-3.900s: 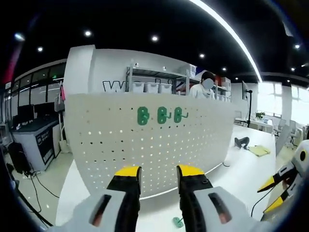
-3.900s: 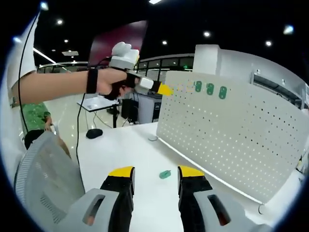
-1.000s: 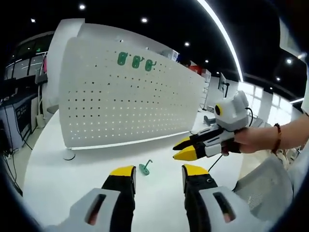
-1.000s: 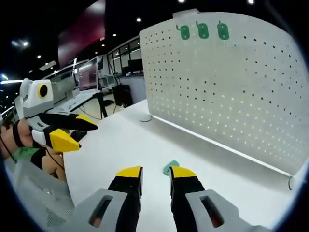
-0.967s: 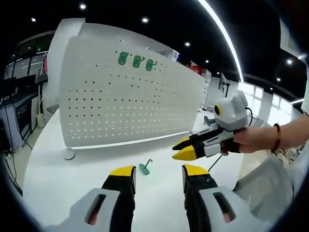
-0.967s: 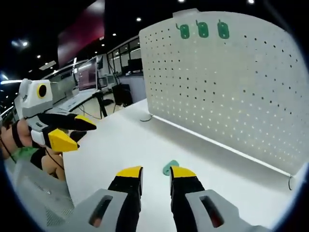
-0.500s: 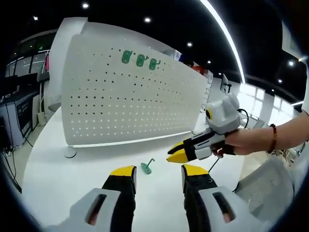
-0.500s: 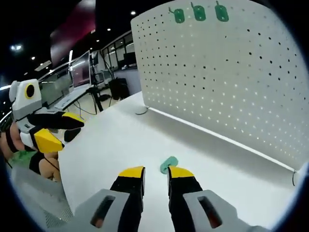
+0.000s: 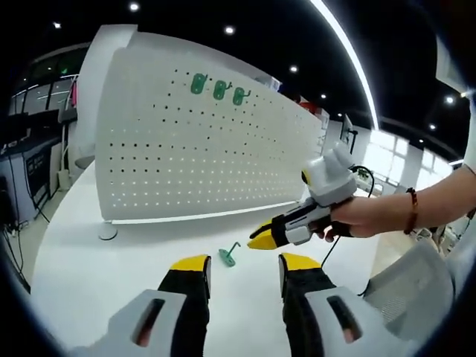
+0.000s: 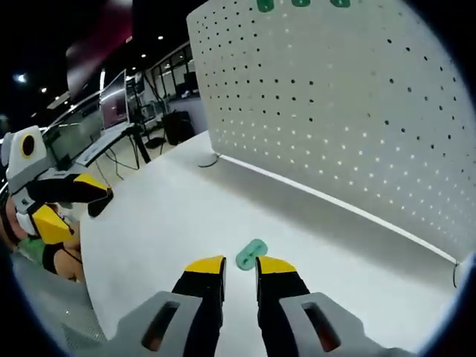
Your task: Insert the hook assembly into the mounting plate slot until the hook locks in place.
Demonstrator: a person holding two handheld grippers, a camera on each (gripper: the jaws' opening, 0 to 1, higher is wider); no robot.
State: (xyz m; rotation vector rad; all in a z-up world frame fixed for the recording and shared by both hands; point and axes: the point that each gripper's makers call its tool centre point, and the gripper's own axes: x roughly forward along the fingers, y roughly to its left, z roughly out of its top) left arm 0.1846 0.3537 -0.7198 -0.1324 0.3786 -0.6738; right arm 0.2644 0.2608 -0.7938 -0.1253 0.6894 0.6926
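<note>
A white pegboard mounting plate (image 9: 193,149) stands upright on the white table (image 9: 89,260), with three green hooks (image 9: 217,88) seated near its top edge. A loose green hook (image 9: 227,256) lies flat on the table in front of the board. My left gripper (image 9: 242,264) hovers open just short of it, nothing between its jaws. In the right gripper view the loose hook (image 10: 250,253) lies just beyond my right gripper (image 10: 239,265), whose jaws stand a narrow gap apart and empty. The right gripper (image 9: 260,239), held by a hand, hangs slightly above and right of the hook.
The pegboard (image 10: 335,111) fills the far side, resting on small round feet (image 9: 108,233). My left gripper (image 10: 59,201) shows at the far left edge, open. A grey mesh chair back (image 9: 416,290) sits at the lower right. Desks and monitors stand beyond the table's left end.
My right gripper has moved down and closer to the loose hook, and its jaws have narrowed. The left gripper has hardly moved.
</note>
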